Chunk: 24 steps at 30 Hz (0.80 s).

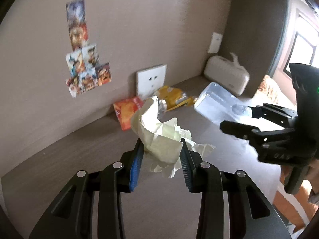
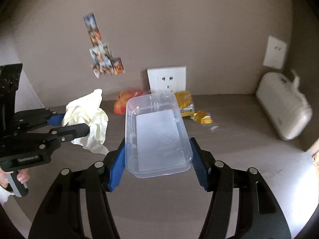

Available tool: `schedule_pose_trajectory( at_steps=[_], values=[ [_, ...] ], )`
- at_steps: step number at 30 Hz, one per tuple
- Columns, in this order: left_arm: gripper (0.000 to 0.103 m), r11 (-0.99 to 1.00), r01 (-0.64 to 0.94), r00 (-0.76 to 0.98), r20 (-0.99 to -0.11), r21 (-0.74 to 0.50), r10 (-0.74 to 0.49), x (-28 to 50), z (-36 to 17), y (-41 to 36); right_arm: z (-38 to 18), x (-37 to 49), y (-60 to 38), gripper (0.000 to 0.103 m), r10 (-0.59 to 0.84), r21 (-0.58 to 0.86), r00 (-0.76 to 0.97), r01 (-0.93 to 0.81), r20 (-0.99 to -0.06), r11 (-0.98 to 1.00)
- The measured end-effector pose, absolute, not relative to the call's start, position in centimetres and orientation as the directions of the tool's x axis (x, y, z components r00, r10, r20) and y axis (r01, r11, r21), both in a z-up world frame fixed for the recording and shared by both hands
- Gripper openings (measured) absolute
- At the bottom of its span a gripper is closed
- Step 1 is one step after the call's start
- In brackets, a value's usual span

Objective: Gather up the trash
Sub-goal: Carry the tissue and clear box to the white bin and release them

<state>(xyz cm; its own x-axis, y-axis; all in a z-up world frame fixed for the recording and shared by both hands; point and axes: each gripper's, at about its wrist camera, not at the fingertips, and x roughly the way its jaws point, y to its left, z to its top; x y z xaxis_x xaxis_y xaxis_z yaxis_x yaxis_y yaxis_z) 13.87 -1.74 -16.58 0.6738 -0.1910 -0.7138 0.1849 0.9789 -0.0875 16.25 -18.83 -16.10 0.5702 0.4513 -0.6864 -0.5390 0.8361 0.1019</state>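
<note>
Probably a home bedroom — wall stickers (image 1: 83,47), socket (image 2: 167,79).

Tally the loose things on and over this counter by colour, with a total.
White: 1, crumpled tissue
Clear: 1, plastic box
Orange: 1, packet
Yellow: 1, wrapper
Cream: 1, case
Total: 5

Two tools are in view, the left tool (image 1: 162,149) and the right tool (image 2: 159,155). One crumpled tissue (image 1: 159,137). One clear plastic box (image 2: 157,133). One orange wrapper (image 1: 128,111) and one yellow wrapper (image 2: 185,103), plus one torn yellow scrap (image 2: 203,117). Two wall sockets: one socket (image 2: 167,79), one upper socket (image 2: 275,51). One beige case (image 2: 285,105). One sticker cluster (image 1: 83,49).
</note>
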Motion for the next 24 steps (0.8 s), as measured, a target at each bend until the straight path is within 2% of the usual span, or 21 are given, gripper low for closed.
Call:
schedule_pose_trajectory(
  at_steps=[12, 24],
  values=[
    [0.035, 0.962, 0.272, 0.693, -0.688, -0.025, -0.214, 7.5, -13.2, -11.5, -13.6, 9.3, -29.0, 0.061, 0.429, 0.112, 0.640, -0.474, -0.637, 0.873],
    [0.035, 0.936, 0.351, 0.654, -0.707, -0.031, -0.268, -0.4, -14.8, -29.1, -15.0, -1.0, -45.6, 0.061, 0.392, 0.138, 0.660, -0.404, -0.641, 0.904]
  ],
)
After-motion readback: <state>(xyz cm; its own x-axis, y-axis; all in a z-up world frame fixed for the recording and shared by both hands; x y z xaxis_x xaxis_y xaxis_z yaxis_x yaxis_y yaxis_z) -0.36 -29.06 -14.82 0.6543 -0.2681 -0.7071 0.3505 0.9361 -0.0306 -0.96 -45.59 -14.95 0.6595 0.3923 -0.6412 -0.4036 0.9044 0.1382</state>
